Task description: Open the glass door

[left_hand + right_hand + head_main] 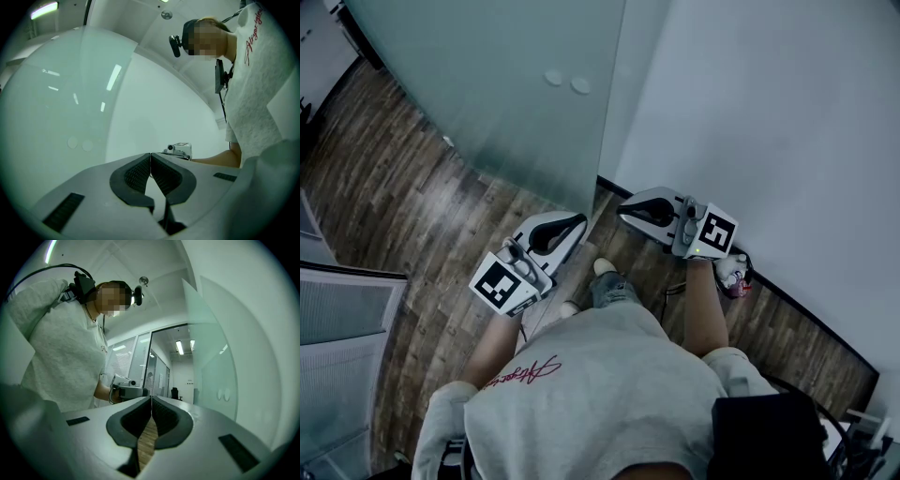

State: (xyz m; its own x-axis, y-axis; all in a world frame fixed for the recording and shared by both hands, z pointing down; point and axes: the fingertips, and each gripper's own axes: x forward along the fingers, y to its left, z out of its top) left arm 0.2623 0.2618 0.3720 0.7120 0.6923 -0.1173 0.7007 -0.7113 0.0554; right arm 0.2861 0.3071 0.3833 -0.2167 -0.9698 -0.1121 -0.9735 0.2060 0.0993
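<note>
The frosted glass door stands ahead of me, its free edge near the white wall, with two round fittings on it. The left gripper view shows the same door on its left. In the right gripper view the door is on the right. A lit corridor shows past its edge. My left gripper is shut and empty, close to the door's lower edge. My right gripper is also shut and empty, just right of that edge, apart from the glass. Each gripper sees the other: the right gripper and the left gripper.
Dark wood flooring runs under the door. A white wall with black skirting closes the right side. A glazed partition with blinds stands at the left. A small red and white object lies by the skirting.
</note>
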